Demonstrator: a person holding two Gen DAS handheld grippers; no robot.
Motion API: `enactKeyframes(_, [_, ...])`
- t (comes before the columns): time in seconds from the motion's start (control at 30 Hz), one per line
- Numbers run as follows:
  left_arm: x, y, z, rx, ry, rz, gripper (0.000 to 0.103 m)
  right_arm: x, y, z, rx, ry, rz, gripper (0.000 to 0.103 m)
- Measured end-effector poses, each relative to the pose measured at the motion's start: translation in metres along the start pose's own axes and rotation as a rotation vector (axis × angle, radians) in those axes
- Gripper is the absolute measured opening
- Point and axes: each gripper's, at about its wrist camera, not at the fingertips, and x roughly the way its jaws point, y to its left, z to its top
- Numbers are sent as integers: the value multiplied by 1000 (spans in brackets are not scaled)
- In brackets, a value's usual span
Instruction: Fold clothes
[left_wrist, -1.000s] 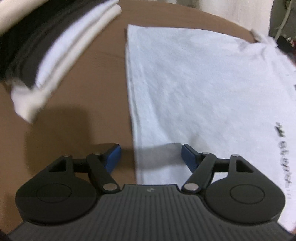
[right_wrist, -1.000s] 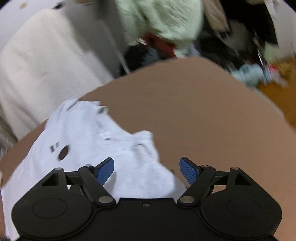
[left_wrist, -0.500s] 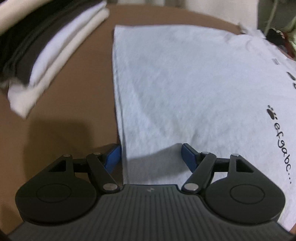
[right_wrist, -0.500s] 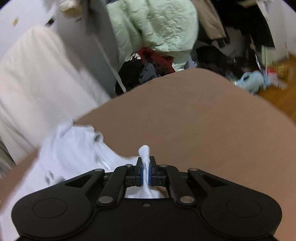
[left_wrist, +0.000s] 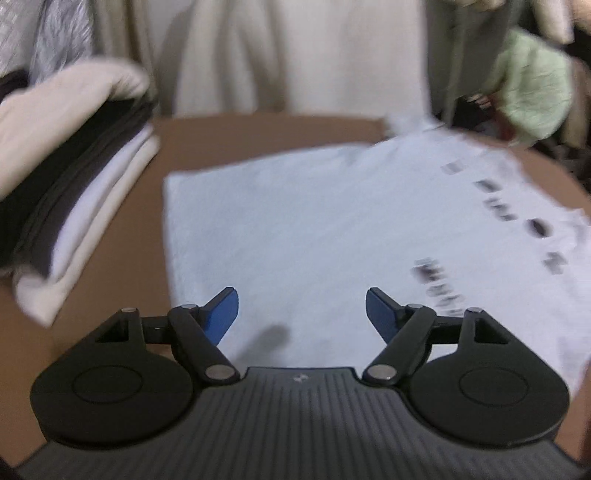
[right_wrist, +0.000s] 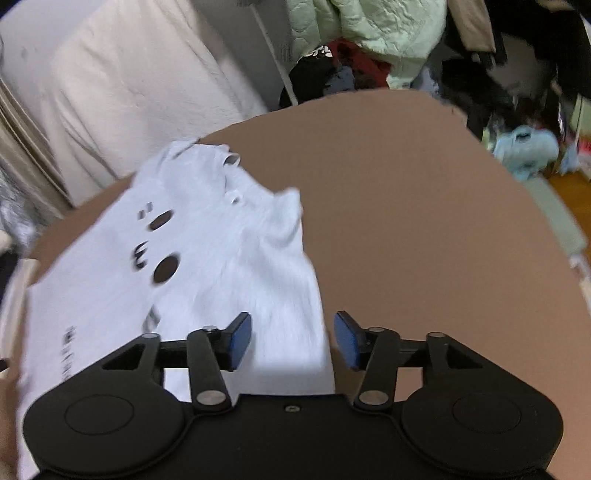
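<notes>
While both grippers' jaws are opening with nothing held, the white shirt (right_wrist: 229, 266) lies lengthwise across the counter (right_wrist: 424, 221), its right edge between the jaws of the right gripper (right_wrist: 292, 341) and its left end just ahead of the left gripper (left_wrist: 302, 314).

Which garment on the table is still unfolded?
The white printed T-shirt, spread flat on the brown table; the others sit in a folded stack beside it.

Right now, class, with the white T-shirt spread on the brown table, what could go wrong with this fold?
1. The white T-shirt is bunched near its collar, so creases may get folded in.
2. Both tongs, left and right, are opening with nothing gripped.
3. The folded stack lies close and could get knocked.
</notes>
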Motion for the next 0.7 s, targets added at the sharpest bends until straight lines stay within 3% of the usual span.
enactKeyframes(0.1, [-3, -31, -18, 36, 36, -99, 78, -10, -33, -27, 60, 34, 59, 60])
enactKeyframes(0.23, [11, -69, -41, 117, 100, -152, 78, 6, -63, -53, 170, 89, 202, 62])
enactKeyframes(0.37, [18, -104, -37, 118, 93, -273, 78, 33, -76, -64, 247, 98, 364, 61])
enactKeyframes(0.4, [21, -114, -33, 111, 94, -312, 78, 40, -74, -64, 244, 91, 377, 45])
enactKeyframes(0.43, [23, -127, -29, 112, 91, -346, 78, 44, -71, -63, 243, 94, 363, 9])
enactKeyframes(0.5, [28, -158, -21, 127, 82, -402, 78, 44, -60, -59, 205, 90, 337, 5])
enactKeyframes(0.6, [39, -201, -17, 188, 80, -440, 78, 3, -43, -53, 74, -52, 346, 5])
enactKeyframes(0.67, [49, -226, -21, 232, 84, -458, 78, -24, -38, -50, 27, -142, 254, 4])
enactKeyframes(0.7, [54, -237, -23, 251, 88, -465, 78, -20, -35, -48, 12, -133, 210, 3])
